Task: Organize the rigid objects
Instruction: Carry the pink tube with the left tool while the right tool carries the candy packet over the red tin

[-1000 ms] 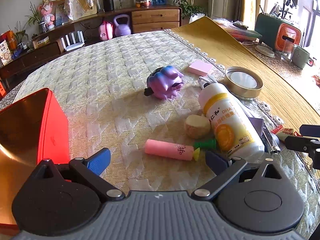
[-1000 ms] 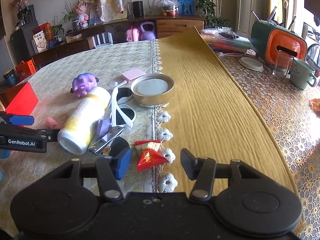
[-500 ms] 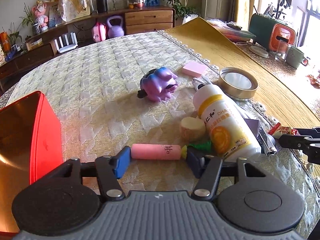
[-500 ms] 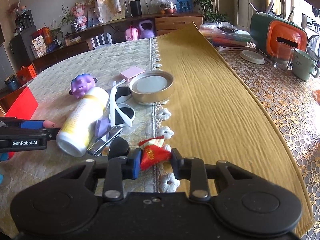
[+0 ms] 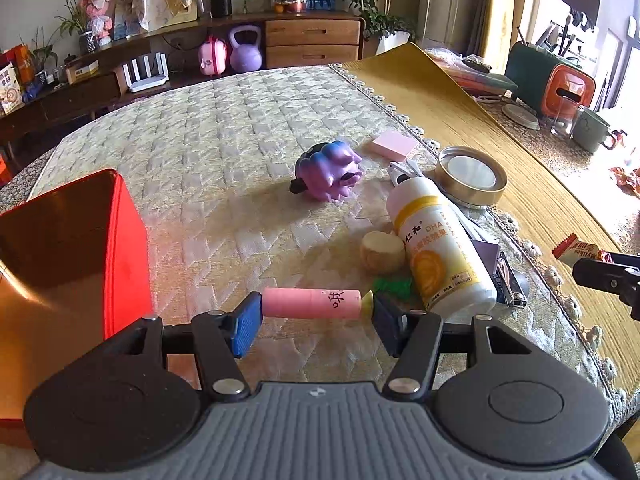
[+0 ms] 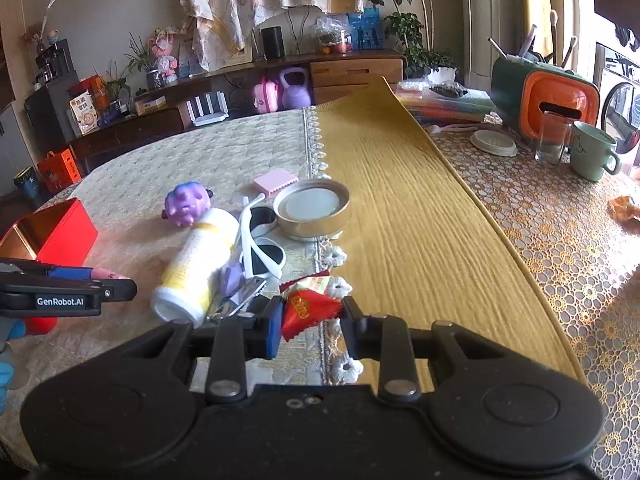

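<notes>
Between the left gripper's (image 5: 316,318) half-closed fingers, pink stick (image 5: 312,303) clamped end-to-end, light, stiff, may pivot; right gripper (image 6: 309,326) pinches red packet (image 6: 306,309), crinkly, slippery.

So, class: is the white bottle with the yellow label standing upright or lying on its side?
On its side. The white bottle lies flat on the tablecloth, its length along the cloth, base toward the camera in the right wrist view.
</notes>
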The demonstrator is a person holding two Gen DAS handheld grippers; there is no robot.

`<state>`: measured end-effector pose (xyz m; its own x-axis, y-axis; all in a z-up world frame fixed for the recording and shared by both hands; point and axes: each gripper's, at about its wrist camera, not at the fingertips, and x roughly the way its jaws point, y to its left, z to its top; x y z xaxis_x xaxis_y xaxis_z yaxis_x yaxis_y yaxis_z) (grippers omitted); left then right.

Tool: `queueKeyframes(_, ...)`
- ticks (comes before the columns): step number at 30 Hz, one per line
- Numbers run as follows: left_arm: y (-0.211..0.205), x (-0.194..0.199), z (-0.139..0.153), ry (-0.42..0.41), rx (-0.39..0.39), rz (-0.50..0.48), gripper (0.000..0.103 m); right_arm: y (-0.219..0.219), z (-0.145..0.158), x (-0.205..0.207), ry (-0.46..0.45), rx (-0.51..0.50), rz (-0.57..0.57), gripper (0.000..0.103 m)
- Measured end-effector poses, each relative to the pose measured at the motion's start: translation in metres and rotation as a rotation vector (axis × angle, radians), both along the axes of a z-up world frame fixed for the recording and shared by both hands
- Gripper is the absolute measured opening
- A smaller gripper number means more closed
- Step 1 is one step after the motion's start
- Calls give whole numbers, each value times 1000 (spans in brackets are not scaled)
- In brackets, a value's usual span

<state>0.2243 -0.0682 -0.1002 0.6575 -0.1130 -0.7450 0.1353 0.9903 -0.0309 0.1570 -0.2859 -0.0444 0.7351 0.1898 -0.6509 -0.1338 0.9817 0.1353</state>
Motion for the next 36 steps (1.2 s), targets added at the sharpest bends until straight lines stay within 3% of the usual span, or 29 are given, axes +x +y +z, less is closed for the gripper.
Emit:
queueKeyframes(10, 27, -28, 37, -26, -29, 52, 59, 37, 40, -17, -67, 13, 110, 29)
queueKeyframes(22, 85, -51, 71, -67, -31, 142, 59, 119, 65, -19, -101, -2, 295, 30)
queueKeyframes(33, 156, -41, 100, -122, -23, 244, 59, 201, 84, -8, -134, -38, 466, 30)
queueKeyframes(36, 174, -31, 96, -114, -8, 269, 59, 222, 82, 1, -116, -46, 501, 30)
